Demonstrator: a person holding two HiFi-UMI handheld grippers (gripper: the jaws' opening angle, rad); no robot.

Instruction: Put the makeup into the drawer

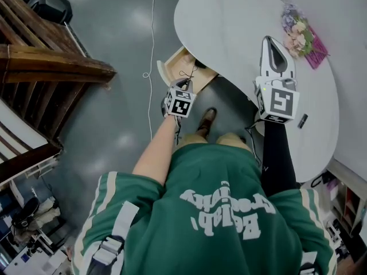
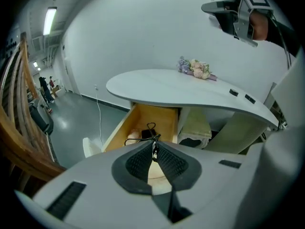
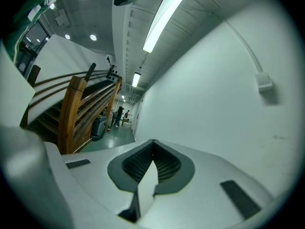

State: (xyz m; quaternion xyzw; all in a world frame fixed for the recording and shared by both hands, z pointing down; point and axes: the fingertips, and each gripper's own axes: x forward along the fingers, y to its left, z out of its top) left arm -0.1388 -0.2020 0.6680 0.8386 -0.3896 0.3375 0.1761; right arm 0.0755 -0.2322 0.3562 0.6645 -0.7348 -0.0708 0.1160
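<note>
Grippers: left gripper [image 2: 155, 143] pinched on thin black wire-loop makeup tool [image 2: 150, 128] over open drawer [image 2: 119, 126] under white table [image 2: 157, 87], right gripper [image 3: 152, 143] closed, empty, above tabletop.

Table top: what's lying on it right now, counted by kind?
flower bunch: 1
small dark items: 2
Total: 3
</note>
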